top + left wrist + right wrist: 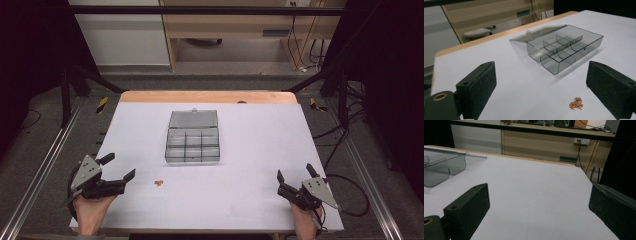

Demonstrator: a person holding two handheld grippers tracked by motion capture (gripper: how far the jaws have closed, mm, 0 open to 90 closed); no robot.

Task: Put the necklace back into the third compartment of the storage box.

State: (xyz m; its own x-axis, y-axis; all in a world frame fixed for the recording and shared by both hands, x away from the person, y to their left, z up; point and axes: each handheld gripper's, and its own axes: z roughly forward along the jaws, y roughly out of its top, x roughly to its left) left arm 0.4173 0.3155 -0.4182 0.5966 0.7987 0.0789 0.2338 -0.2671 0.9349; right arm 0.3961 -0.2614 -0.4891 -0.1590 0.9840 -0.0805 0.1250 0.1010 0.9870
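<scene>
A small copper-coloured chain (158,183) lies in a loose heap on the white table (250,150), just in front of the box (193,144) and a little to its left, near the person's edge. In the left gripper view the chain (576,103) sits low and to the right, between the two jaws but closer to the right-hand one, with bare table between it and the pads. Bunched as it is, it shows no clear long axis.

The left gripper (120,167) is the nearer one: the chain lies just to its right and slightly ahead, a short reach away. Its jaws stand spread wide and hold nothing. The right gripper (295,173) rests well apart at the far side of the table, jaws likewise spread and empty, pointing forward over bare table.

The box is smoky clear plastic, split into small compartments that all look empty, with its lid (193,119) laid open flat on the far side. Its long side runs left to right across the table.

The likely next move is a pick of the chain by the left gripper, which would need to shift right and come down over the heap.

No brand, label or writing can be read on anything.
</scene>
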